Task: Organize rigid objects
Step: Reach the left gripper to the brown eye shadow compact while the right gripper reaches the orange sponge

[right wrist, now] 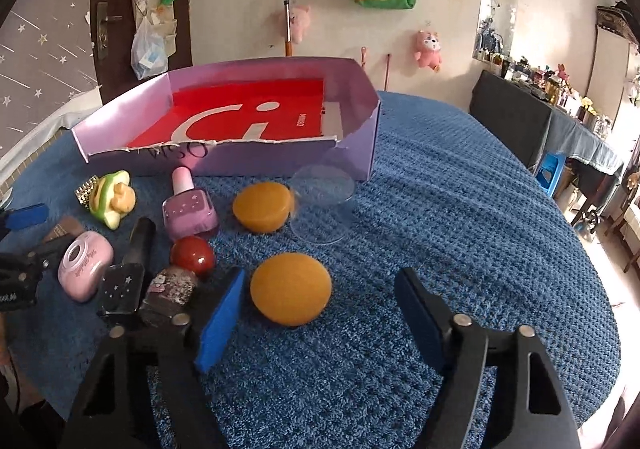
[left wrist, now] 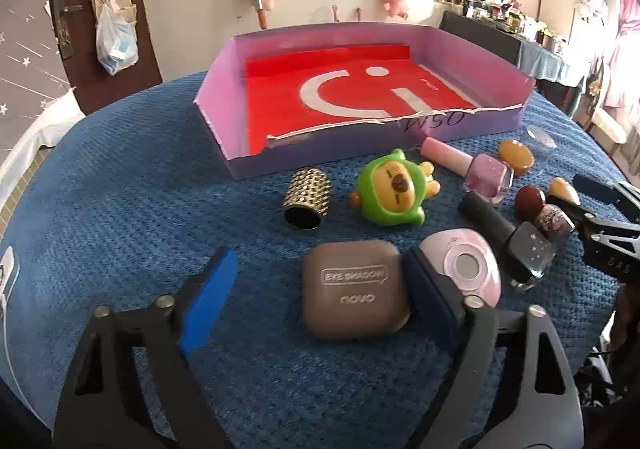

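A brown eyeshadow case [left wrist: 355, 289] lies on the blue cloth between the open jaws of my left gripper [left wrist: 320, 301], close to the right finger. My right gripper [right wrist: 320, 313] is open around an orange sponge [right wrist: 291, 288]. A purple box with a red bottom [left wrist: 360, 97] stands behind; it also shows in the right wrist view [right wrist: 248, 117]. Near it lie a green toy [left wrist: 394, 188], a gold studded cap [left wrist: 307, 198], a pink nail polish bottle [right wrist: 190, 209], a pink compact [left wrist: 464, 265] and dark bottles [left wrist: 516, 245].
A second orange sponge [right wrist: 264, 206] and a clear round lid [right wrist: 322, 205] lie in front of the box. A dark red ball [right wrist: 193, 255] sits among the bottles. The blue cloth [right wrist: 460, 209] covers the round table; a dark bench [right wrist: 516, 117] stands right.
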Action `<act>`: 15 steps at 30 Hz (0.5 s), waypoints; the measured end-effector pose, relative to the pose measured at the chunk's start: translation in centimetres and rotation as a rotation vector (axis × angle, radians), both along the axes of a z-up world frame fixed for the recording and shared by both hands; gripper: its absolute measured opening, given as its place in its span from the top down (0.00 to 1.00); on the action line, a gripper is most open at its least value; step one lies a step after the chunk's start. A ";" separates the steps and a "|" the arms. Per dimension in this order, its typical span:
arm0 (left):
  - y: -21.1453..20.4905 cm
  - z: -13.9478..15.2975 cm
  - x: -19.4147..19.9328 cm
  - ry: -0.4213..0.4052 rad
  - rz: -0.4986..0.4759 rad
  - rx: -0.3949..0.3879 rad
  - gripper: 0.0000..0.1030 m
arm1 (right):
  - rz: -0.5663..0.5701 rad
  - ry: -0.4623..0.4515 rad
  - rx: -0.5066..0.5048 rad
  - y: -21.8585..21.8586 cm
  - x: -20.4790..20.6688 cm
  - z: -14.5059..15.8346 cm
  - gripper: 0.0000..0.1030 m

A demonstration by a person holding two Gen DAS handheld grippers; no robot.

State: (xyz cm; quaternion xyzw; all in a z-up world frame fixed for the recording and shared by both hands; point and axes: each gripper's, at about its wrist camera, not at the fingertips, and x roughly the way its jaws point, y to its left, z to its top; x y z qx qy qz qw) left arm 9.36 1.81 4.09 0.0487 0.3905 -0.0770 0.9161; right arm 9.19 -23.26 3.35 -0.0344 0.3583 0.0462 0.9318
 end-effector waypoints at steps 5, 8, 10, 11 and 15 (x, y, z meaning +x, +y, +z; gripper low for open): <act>0.0 0.0 0.0 0.008 -0.001 -0.024 0.29 | 0.015 0.016 0.027 -0.2 -0.1 -0.1 0.38; 0.0 -0.1 -0.4 0.008 0.000 -0.024 0.29 | 0.023 0.015 0.031 -0.2 -0.2 -0.1 0.38; 0.0 -0.2 -0.6 0.003 0.001 -0.011 0.29 | 0.026 0.016 0.031 -0.1 -0.2 0.0 0.39; 0.0 -0.2 -0.7 0.002 0.000 -0.006 0.29 | 0.027 0.016 0.032 -0.1 -0.2 0.0 0.39; 0.1 -0.5 -0.8 0.012 -0.009 0.000 0.31 | 0.032 0.017 0.033 -0.1 -0.2 0.0 0.39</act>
